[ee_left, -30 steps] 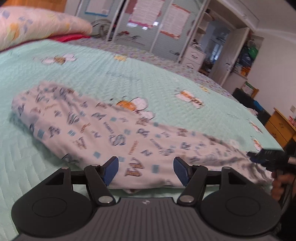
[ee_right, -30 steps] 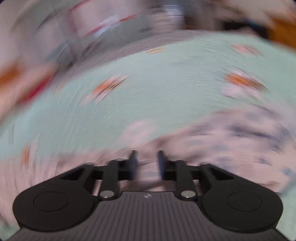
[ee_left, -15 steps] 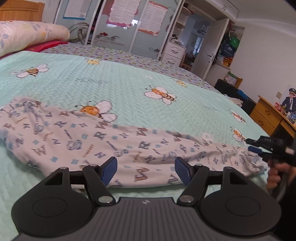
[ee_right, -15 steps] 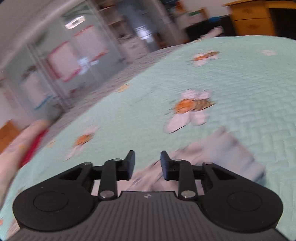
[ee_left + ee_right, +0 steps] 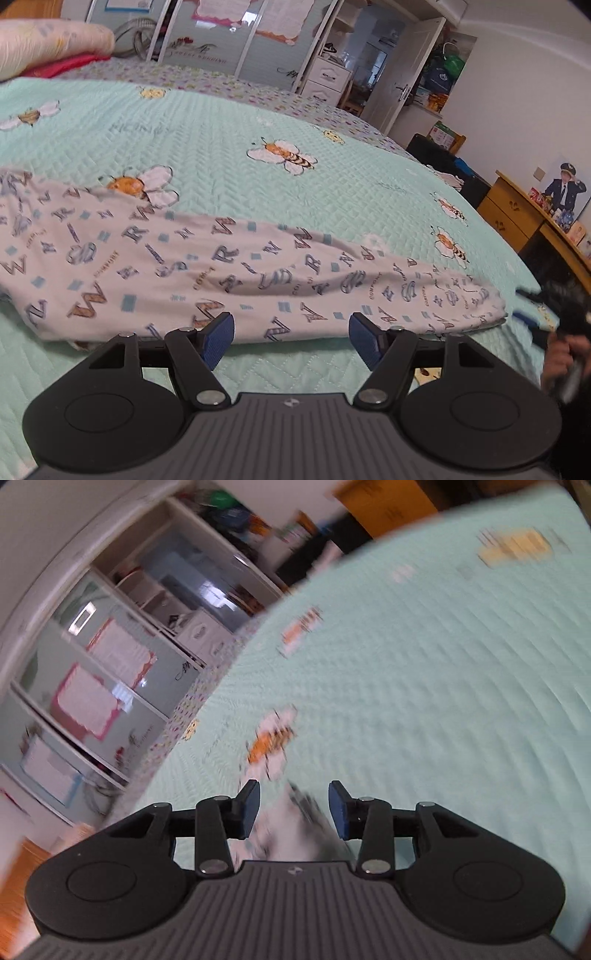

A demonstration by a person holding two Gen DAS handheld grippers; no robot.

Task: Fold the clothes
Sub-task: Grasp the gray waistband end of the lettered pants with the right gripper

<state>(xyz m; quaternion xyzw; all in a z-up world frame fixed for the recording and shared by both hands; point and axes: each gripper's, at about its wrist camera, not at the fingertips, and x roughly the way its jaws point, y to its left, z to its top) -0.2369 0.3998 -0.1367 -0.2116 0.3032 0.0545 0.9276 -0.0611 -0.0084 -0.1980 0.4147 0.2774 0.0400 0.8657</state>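
**Both tongs empty beside the letter-print garment**

The left gripper (image 5: 291, 338) stands released, its blue pads (image 5: 218, 334) wide apart above bare quilt, with the near edge of the letter-print garment (image 5: 236, 273) lying just beyond the fingertips and touching neither pad. The right gripper (image 5: 293, 806) has just been opening its jaws; a blurred end of pale cloth (image 5: 299, 827) shows in the gap, and the pads do not seem to press on it, though the smear makes that hard to judge. In the left wrist view this gripper sits just past the garment's right end, held by a hand (image 5: 563, 360). The garment lies long and flat across the mint quilted bedspread (image 5: 332, 110), white with scattered blue and brown letters.
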